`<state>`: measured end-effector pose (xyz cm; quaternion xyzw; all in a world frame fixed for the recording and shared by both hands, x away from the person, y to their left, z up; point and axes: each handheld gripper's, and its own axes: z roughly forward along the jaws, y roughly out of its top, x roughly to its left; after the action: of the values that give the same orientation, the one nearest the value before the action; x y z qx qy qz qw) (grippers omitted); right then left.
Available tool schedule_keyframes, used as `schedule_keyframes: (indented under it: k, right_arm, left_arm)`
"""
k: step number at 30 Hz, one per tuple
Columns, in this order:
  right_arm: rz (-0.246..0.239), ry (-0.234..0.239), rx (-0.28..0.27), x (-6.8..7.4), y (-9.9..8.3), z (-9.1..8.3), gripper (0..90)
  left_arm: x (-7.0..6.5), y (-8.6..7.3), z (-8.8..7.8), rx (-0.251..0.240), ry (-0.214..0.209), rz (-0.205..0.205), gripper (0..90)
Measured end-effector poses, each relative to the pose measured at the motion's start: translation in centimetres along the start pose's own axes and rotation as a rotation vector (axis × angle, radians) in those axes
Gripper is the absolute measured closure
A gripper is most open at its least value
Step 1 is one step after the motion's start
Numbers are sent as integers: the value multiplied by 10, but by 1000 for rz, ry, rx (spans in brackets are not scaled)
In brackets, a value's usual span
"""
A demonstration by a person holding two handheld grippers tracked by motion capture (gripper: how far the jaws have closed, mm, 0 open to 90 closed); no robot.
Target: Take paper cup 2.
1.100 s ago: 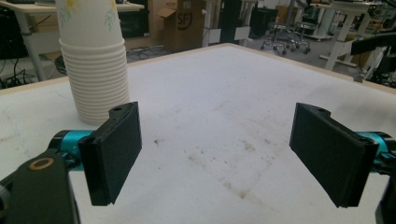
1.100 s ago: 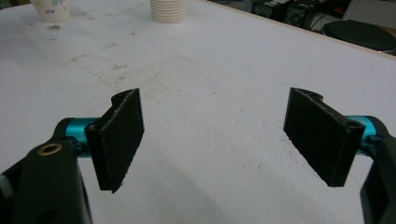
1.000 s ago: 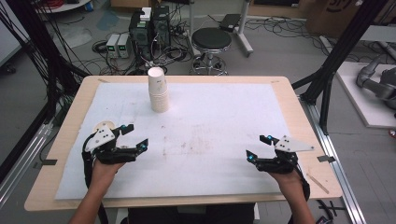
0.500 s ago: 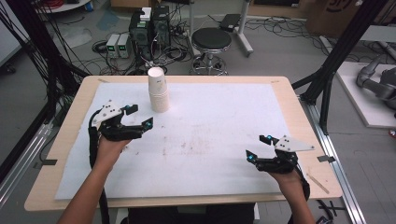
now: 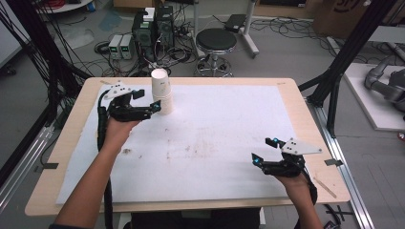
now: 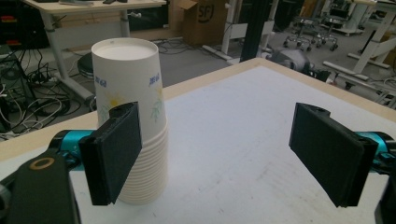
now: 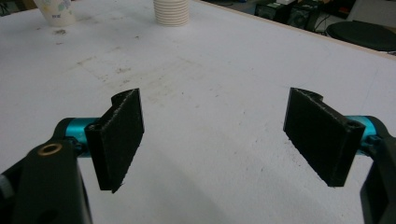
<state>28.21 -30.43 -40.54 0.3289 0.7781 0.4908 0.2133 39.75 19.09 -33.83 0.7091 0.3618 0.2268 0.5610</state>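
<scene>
A tall stack of upturned white paper cups (image 5: 162, 91) stands on the white sheet near the table's far left. My left gripper (image 5: 148, 101) hovers just left of it, open, its jaws level and pointing at the stack. In the left gripper view the stack (image 6: 140, 93) rises behind the left jaw, off to the left of the gap, and nothing is between the jaws of the left gripper (image 6: 219, 154). My right gripper (image 5: 264, 150) rests open and empty near the front right. In the right gripper view the right gripper (image 7: 212, 135) faces bare sheet, with the stack's ribbed rims (image 7: 171, 11) far off.
A white sheet (image 5: 224, 124) covers the wooden table (image 5: 291, 88), with faint stains in its middle. A single printed cup (image 7: 53, 11) shows at the top left of the right gripper view. A stool (image 5: 216, 40) and computer boxes (image 5: 153, 26) stand beyond the far edge.
My left hand has lifted and travelled forward and to the right, from the front left of the sheet up to the cup stack. The right hand has kept still.
</scene>
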Motion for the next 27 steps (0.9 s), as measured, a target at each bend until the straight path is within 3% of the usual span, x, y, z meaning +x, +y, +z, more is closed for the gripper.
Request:
schedule_keyframes:
  k: [5,9,21,27]
  right_arm:
    - [1,1,-1,-1,0,-1,208]
    - [5,5,-1,-1,0,-2,208]
    - [5,7,-5,0,1,-2,208]
    - [3,6,-8,0,1,-3,208]
  left_arm:
    - [7,11,13,8,37,-7,171]
    - [14,15,23,24,95,-5,171]
    - [33,32,59,70,127,-10,170]
    - [41,35,79,129,144,-18,173]
